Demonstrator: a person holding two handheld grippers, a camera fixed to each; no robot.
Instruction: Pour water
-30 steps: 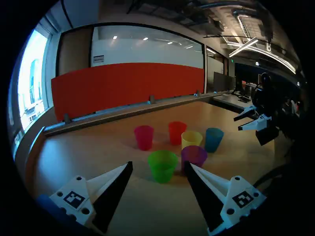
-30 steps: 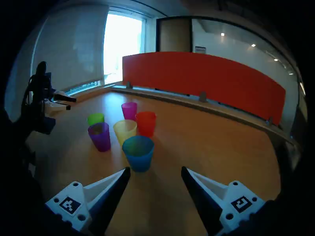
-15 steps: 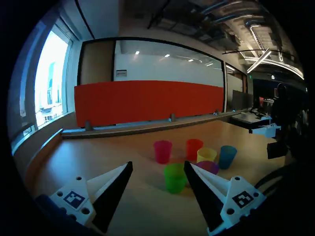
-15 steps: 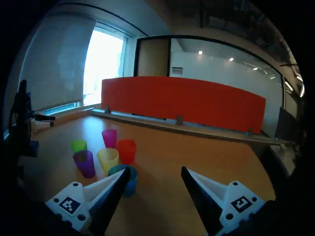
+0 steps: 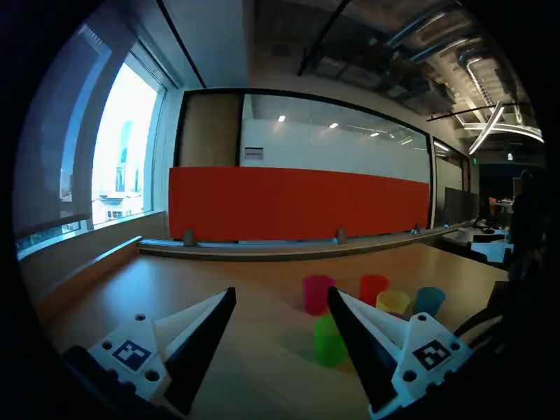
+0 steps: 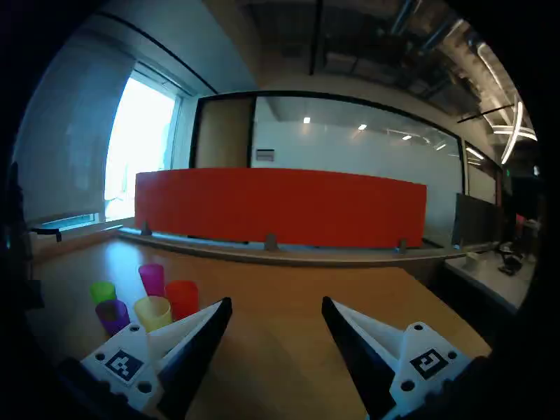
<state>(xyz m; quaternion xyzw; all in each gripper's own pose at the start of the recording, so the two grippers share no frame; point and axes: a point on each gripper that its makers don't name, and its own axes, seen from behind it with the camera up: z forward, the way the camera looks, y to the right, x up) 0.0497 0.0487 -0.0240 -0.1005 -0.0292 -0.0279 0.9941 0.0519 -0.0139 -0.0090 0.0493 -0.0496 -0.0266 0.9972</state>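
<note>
Left gripper [image 5: 280, 291]: the two fingers stand wide apart with nothing between them, held low over the light wooden tabletop [image 5: 210, 280].

In the left gripper view, the cups stand upright in a close group on the tabletop, ahead and to the right of the finger gap.
- The translucent green plastic cup [image 5: 329, 341] is the nearest. Its right side is hidden behind the right-hand finger.
- Farther off, from left to right, stand the magenta plastic cup [image 5: 317, 294], the red plastic cup [image 5: 372, 286], the yellow plastic cup [image 5: 393, 301] and the blue plastic cup [image 5: 428, 300].
- Whether any cup holds water cannot be told.

Right gripper [image 6: 276, 302]: the fingers are likewise spread and hold nothing, low over the same tabletop [image 6: 294, 287].

In the right gripper view, the group of cups lies at the near left, beside the left-hand finger.
- The green cup [image 6: 103, 291] and the magenta cup [image 6: 151, 278] stand at the far side of the group.
- The red cup [image 6: 182, 299] and the yellow cup [image 6: 152, 312] are just beside the finger's outer edge.
- The purple plastic cup [image 6: 112, 316] is near the yellow cup, on its left.

A long orange-red partition panel [image 5: 297, 204] [image 6: 280, 206] runs along the far edge of the table. A bright window [image 5: 126, 168] is on the far left.
</note>
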